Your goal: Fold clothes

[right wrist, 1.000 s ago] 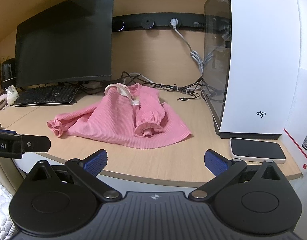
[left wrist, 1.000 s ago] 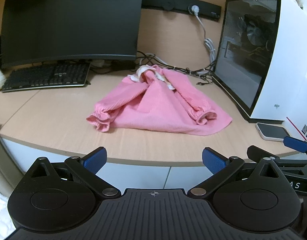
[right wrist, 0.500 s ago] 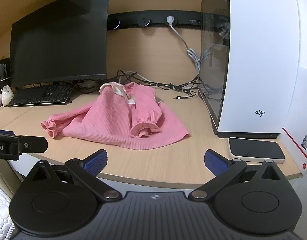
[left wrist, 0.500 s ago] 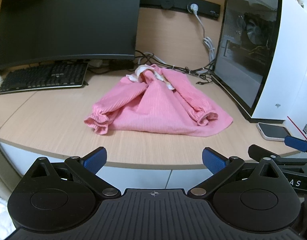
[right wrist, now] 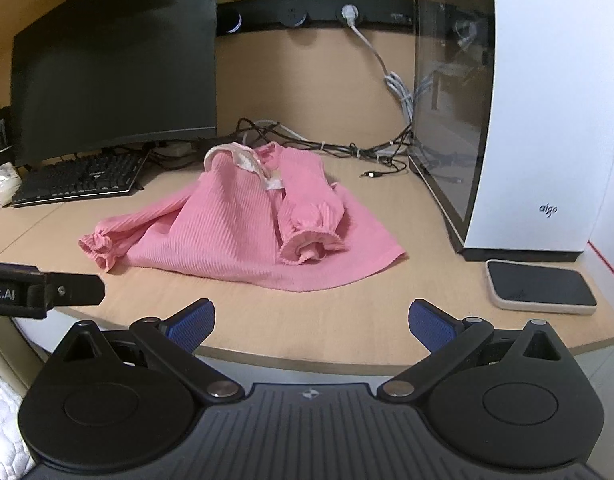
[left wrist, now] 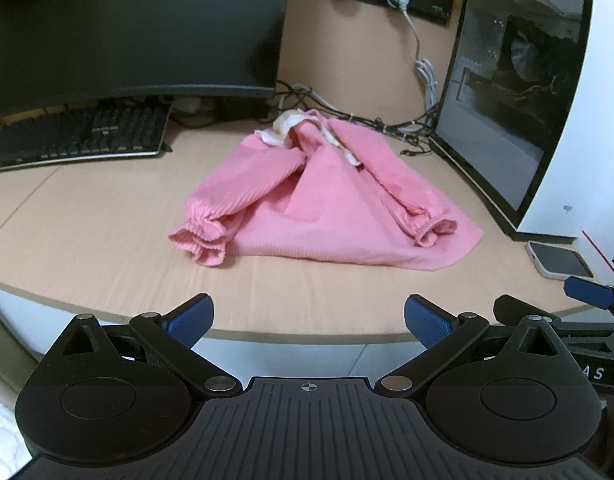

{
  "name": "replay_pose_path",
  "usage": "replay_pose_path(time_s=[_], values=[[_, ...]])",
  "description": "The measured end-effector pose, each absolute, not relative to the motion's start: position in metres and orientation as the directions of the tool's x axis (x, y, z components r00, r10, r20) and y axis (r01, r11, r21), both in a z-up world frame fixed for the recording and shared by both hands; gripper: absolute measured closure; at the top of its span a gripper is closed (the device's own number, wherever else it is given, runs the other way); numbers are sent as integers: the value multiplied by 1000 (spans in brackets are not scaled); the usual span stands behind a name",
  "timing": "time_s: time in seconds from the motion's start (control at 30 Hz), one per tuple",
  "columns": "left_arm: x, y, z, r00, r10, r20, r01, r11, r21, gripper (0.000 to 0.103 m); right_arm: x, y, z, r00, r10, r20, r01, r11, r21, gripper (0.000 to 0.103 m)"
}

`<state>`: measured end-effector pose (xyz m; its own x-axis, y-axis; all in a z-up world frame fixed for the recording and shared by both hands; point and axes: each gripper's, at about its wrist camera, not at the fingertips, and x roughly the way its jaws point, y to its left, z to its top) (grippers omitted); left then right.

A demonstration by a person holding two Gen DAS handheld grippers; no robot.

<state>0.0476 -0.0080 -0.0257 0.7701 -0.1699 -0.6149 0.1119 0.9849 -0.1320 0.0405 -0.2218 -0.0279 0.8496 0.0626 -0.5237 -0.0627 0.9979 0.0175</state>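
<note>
A pink ribbed top [left wrist: 327, 208] with a white collar lies crumpled on the wooden desk [left wrist: 107, 240], both sleeves folded over its body. It also shows in the right wrist view [right wrist: 235, 236]. My left gripper [left wrist: 309, 318] is open and empty, over the desk's front edge, short of the garment. My right gripper [right wrist: 312, 320] is open and empty, also at the front edge. The right gripper shows at the right edge of the left wrist view [left wrist: 587, 292]. The left gripper shows at the left edge of the right wrist view [right wrist: 47, 290].
A black monitor [left wrist: 135, 28] and keyboard [left wrist: 79, 136] stand at the back left. A white PC case [left wrist: 547, 120] stands at the right, with a phone [right wrist: 541, 287] in front of it. Cables [right wrist: 347, 148] run along the back wall.
Both grippers have moved forward and a little higher toward the desk; the garment looks larger and nearer. The garment has not moved. Both jaws stay open.
</note>
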Motion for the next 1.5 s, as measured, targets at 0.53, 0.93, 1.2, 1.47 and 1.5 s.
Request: replay_pose_path(time_s=[0.53,0.93,1.2,1.47,1.5], values=[[153,38,13,699,-255,-668,137,965,-225,0,111,-227,-8,773,231,-591,-22,941,338,0],[200,11,15,737,-166,-655,106,986,-132,0,195,-227,-26,761,322,-564,-173,938,302,0],[225,18,3,721,-154,-676,122,988,-95,0,241,-217,-37,702,443,-558,-198,873,445,0],[240,44,-27,647,-199,-736,236,970,-55,0,276,-207,-50,639,534,-553,-207,812,545,0],[242,45,-30,640,-210,-739,253,966,-55,0,275,-206,-52,632,534,-562,-207,815,541,0]])
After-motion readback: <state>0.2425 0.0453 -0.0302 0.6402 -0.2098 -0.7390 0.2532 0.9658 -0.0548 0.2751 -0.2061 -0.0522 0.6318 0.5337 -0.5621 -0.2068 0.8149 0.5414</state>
